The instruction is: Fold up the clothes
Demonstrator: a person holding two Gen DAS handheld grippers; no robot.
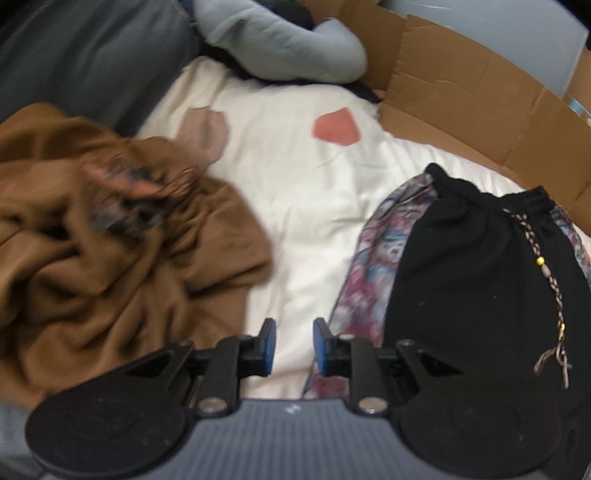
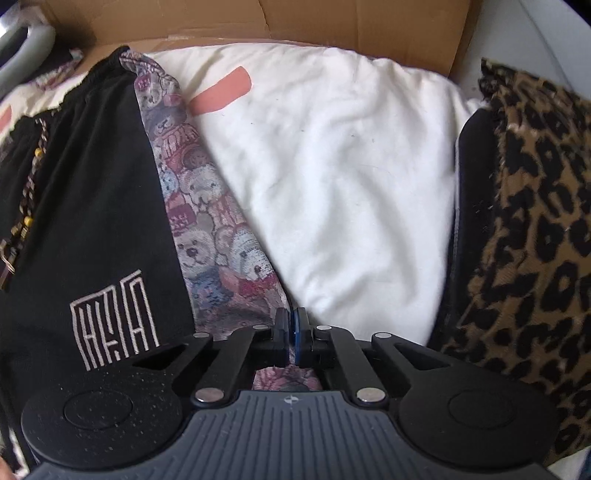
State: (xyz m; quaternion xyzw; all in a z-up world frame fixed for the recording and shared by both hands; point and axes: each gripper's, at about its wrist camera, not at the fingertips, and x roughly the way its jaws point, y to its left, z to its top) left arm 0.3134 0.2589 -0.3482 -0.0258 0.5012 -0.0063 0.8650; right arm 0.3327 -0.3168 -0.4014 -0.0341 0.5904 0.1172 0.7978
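Observation:
Black shorts [image 1: 461,266] with teddy-print side panels and a beaded drawstring lie flat on the white blanket [image 1: 310,192]. In the right wrist view the same shorts [image 2: 96,206] fill the left side, with a pale embroidered logo. A crumpled brown garment [image 1: 110,258] lies at the left, blurred. My left gripper [image 1: 294,345] hovers between the brown garment and the shorts, open with nothing between its blue pads. My right gripper [image 2: 294,332] is shut, pads together, right above the edge of the teddy-print panel [image 2: 207,221]. No cloth shows between its pads.
A leopard-print garment [image 2: 535,240] over a dark item lies at the right on the white blanket [image 2: 351,177]. Cardboard walls [image 1: 480,96] [image 2: 295,18] border the far side. A grey-blue garment [image 1: 280,40] and a dark grey cushion [image 1: 92,55] sit at the back left.

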